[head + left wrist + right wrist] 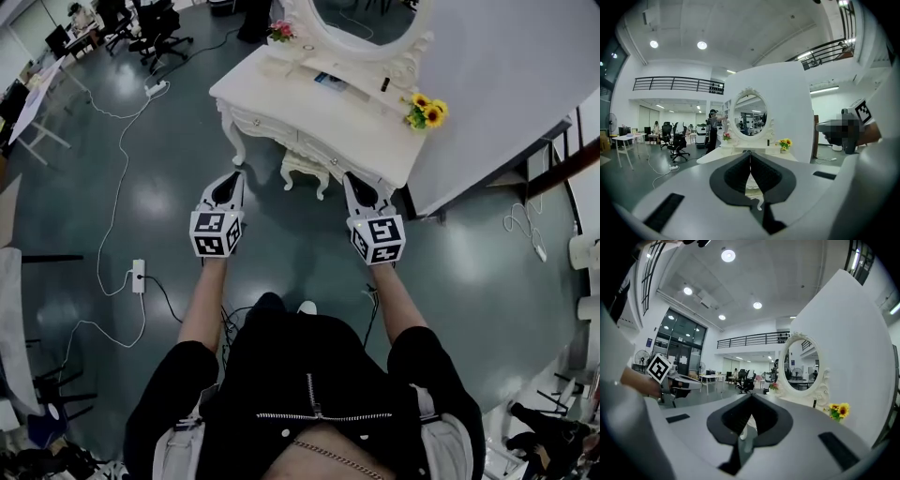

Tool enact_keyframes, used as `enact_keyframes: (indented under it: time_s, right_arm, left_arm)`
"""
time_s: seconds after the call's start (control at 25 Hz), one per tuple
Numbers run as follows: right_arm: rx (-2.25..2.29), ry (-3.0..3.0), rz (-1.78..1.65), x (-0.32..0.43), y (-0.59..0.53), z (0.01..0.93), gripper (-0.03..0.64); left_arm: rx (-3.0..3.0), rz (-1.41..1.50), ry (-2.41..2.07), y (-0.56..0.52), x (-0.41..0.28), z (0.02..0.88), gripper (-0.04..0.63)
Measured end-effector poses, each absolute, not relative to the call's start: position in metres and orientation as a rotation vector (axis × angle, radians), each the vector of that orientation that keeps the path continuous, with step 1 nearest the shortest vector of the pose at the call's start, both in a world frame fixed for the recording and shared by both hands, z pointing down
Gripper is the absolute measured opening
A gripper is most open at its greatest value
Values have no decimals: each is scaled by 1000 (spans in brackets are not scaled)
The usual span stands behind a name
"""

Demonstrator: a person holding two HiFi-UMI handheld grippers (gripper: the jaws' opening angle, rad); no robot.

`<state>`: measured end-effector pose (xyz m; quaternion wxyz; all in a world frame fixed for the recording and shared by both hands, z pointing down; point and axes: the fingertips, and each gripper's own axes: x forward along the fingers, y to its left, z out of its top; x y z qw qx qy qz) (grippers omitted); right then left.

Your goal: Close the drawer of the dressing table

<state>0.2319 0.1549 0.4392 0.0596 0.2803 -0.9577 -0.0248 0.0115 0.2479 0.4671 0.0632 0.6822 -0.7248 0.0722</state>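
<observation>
The white dressing table [309, 108] stands ahead of me, with an oval mirror [366, 23] on top and its drawer fronts [330, 155] along the near side. I cannot tell whether a drawer stands out. My left gripper [234, 175] hangs in the air just short of the table's left front leg, shut and empty. My right gripper [352, 178] is level with it near the table's right front, also shut on nothing. In the left gripper view the table [740, 152] sits beyond the closed jaws. The mirror [801, 362] lies to the right in the right gripper view.
A small white stool [305, 169] stands under the table between the grippers. Sunflowers [427, 111] and pink flowers [280, 31] sit on the tabletop. A white partition [506, 84] rises behind. A power strip [139, 275] with cables lies on the floor at left; office chairs [155, 28] stand far back.
</observation>
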Motion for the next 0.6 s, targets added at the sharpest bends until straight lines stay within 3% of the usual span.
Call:
enact_keyframes:
  time_s: [0.6]
  right_arm:
    - [849, -2880, -15, 195, 97, 457, 6]
  left_arm:
    - [2045, 204, -2202, 189, -26, 477, 21]
